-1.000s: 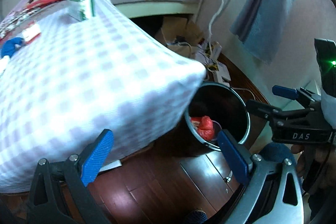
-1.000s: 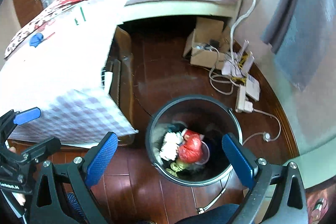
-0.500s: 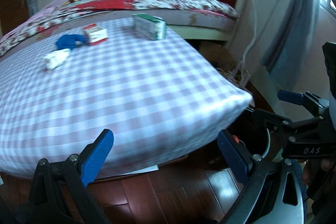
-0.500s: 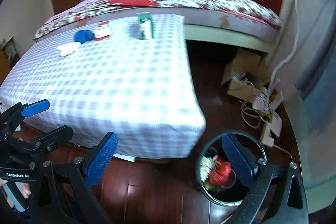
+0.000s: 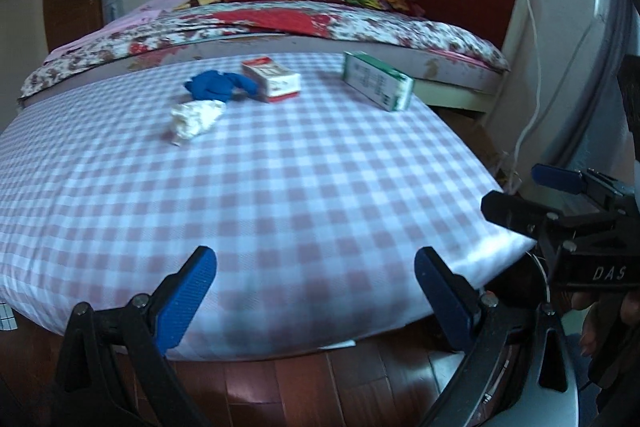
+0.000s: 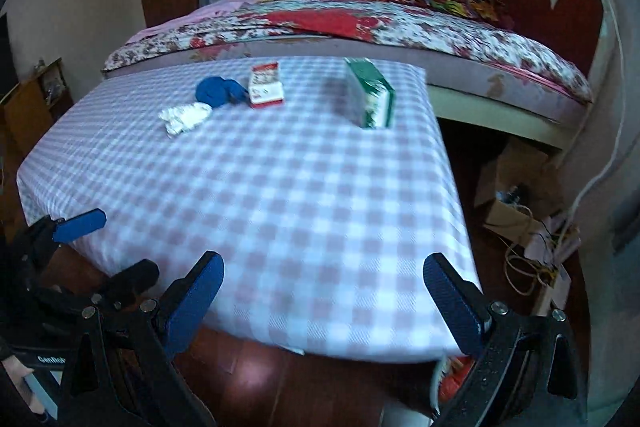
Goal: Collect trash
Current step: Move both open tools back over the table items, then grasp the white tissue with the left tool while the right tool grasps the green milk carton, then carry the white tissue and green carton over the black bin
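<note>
Trash, a tissue wad (image 5: 195, 116), blue glove (image 5: 218, 85) and two boxes, sits near the table's (image 5: 280, 195) far edge; both grippers (image 5: 314, 293) (image 6: 324, 295) gape empty, so reaching comes next.

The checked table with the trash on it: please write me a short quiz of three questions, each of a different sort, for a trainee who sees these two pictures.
1. True or false: the left gripper holds a piece of trash.
2. Multiple choice: which thing lies nearest the table's right edge? A) the white crumpled paper B) the green box C) the blue crumpled thing
3. Fill in: the red and white box lies right beside the ____ crumpled thing.

Key: 1 false, both it and the right gripper are open and hold nothing; 2 B; 3 blue.
</note>
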`<state>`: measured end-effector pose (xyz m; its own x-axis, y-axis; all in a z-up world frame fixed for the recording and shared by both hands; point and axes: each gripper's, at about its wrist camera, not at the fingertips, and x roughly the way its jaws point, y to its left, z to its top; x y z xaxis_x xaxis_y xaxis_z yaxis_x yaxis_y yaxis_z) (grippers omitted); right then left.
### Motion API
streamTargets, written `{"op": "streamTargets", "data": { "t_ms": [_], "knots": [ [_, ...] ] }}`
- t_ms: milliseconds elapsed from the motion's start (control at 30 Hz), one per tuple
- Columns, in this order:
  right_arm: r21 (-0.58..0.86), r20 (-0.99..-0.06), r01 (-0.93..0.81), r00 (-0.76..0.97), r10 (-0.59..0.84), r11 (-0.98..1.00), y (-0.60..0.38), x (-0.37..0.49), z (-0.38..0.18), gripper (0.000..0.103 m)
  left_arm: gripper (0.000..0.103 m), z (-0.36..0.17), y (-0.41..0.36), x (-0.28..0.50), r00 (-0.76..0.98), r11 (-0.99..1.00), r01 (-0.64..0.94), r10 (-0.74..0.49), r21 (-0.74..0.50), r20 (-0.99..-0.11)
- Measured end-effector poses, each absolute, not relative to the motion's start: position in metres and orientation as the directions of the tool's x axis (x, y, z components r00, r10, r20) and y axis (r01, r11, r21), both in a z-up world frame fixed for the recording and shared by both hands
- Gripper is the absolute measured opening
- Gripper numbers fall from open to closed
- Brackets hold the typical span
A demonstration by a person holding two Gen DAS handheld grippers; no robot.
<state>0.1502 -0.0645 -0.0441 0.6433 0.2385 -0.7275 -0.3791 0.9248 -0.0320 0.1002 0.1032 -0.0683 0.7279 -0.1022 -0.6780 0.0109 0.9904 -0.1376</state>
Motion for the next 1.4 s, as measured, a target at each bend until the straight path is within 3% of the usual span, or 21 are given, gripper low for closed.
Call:
{"op": "streamTargets", "data": {
  "t_ms": [367,633,767,1033,1100,1233,1267,1300,1333,1400],
  "knots": [
    [-0.020,-0.693,-0.401,0.666,0.276,0.916,-0.033,0.209,-0.040,0.102,0.100,-0.074,0.146,0.143,0.728,0.994,-0.054,-0.026,-0.096,-0.685],
    [-0.071,-0.673,-0.365,0.705,0.225,0.928,-0.032,0.276,-0.052,0.102,0.098,-0.079,0.186,0.196,0.719,0.987,-0.119,0.007,-0.113,-0.695],
    [-0.056,-0.711,-0.310,0.680,0.180,0.949,-0.034,0.322,-0.059,0.102,0.087,-0.085,0.202,0.229,0.697,0.981,-0.141,0.005,-0.130,-0.717],
    [-0.049,-0.752,-0.281,0.642,0.150,0.958,-0.028,0.375,-0.077,0.101,0.082,-0.098,0.213,0.270,0.673,0.981,-0.139,-0.004,-0.132,-0.740],
    [-0.054,-0.762,-0.284,0.632,0.144,0.957,-0.024,0.379,-0.083,0.085,0.079,-0.102,0.212,0.275,0.660,0.982,-0.134,-0.010,-0.131,-0.751],
    [-0.028,-0.769,-0.281,0.620,0.158,0.959,-0.024,0.383,-0.089,0.069,0.063,-0.106,0.206,0.281,0.644,0.987,-0.109,-0.022,-0.120,-0.765],
    [-0.023,-0.770,-0.279,0.617,0.161,0.960,-0.024,0.382,-0.090,0.058,0.054,-0.106,0.205,0.282,0.642,0.988,-0.106,-0.021,-0.116,-0.767],
    [-0.017,-0.772,-0.278,0.614,0.164,0.961,-0.025,0.382,-0.091,0.039,0.046,-0.107,0.204,0.283,0.639,0.988,-0.100,-0.026,-0.117,-0.769],
    [-0.009,-0.773,-0.279,0.611,0.170,0.960,-0.026,0.382,-0.092,0.040,0.038,-0.106,0.203,0.282,0.641,0.989,-0.099,-0.025,-0.114,-0.767],
    [-0.011,-0.773,-0.278,0.611,0.168,0.960,-0.028,0.382,-0.092,0.040,0.036,-0.105,0.201,0.280,0.650,0.989,-0.085,-0.040,-0.125,-0.759]
  ]
}}
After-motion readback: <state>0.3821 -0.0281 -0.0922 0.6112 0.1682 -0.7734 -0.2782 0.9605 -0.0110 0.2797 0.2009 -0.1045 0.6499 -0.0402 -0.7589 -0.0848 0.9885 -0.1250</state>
